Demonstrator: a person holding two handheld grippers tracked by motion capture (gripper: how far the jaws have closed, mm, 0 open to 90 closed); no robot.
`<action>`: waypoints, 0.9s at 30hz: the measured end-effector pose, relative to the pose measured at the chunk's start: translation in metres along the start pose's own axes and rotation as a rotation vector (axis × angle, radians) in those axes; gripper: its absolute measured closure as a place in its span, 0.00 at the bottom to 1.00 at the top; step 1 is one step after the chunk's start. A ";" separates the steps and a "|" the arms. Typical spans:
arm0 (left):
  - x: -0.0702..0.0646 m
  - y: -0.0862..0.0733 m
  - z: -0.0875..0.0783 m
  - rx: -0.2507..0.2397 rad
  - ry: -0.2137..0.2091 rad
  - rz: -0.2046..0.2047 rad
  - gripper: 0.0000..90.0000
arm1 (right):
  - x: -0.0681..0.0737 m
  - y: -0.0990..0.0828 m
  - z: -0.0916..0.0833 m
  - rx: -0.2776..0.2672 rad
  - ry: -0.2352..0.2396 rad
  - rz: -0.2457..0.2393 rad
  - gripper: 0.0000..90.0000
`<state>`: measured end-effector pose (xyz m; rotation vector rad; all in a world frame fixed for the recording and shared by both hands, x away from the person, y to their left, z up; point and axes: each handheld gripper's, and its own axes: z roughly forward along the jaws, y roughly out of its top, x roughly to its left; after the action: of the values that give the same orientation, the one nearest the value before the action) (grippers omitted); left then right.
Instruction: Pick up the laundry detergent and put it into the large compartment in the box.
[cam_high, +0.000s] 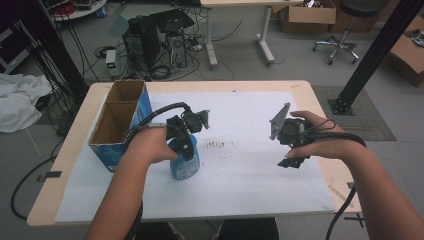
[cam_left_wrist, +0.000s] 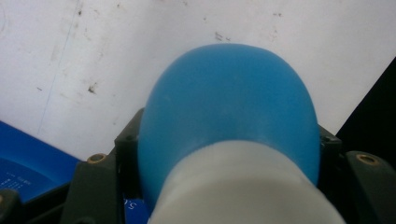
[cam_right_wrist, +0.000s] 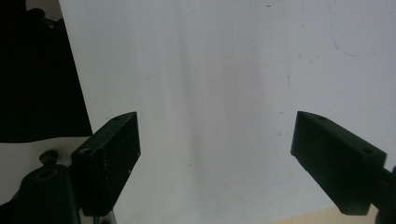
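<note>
The left gripper (cam_high: 186, 145) clamps the blue plastic bottle (cam_high: 185, 162) between its jaws, just below the white collar (cam_left_wrist: 243, 186), where the rounded shoulder (cam_left_wrist: 229, 107) bulges out past the pads and the bottle stands on the white sheet (cam_high: 250, 165) directly under the tongs. Smooth, glossy and curved, it will likely be light, somewhat squashy and prone to slip, so the narrower neck looks the safer hold. The right gripper (cam_high: 294, 161) hangs well apart to the side, jaws wide and bare; a blue cardboard box (cam_high: 120, 125) stands just beyond the left one.
</note>
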<state>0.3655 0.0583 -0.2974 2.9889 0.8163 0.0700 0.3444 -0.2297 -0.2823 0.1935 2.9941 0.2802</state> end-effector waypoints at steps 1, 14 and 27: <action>0.000 0.000 0.000 0.000 0.002 0.004 0.42 | 0.000 0.000 0.000 0.001 0.000 -0.001 0.18; 0.000 0.000 0.000 0.002 -0.002 0.013 0.44 | -0.001 0.003 0.005 0.003 0.009 -0.001 0.18; 0.001 -0.001 0.000 -0.009 -0.006 -0.011 0.44 | 0.001 0.003 0.003 0.004 0.004 0.002 0.18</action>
<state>0.3654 0.0595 -0.2972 2.9742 0.8295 0.0639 0.3441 -0.2261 -0.2849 0.1971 2.9987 0.2747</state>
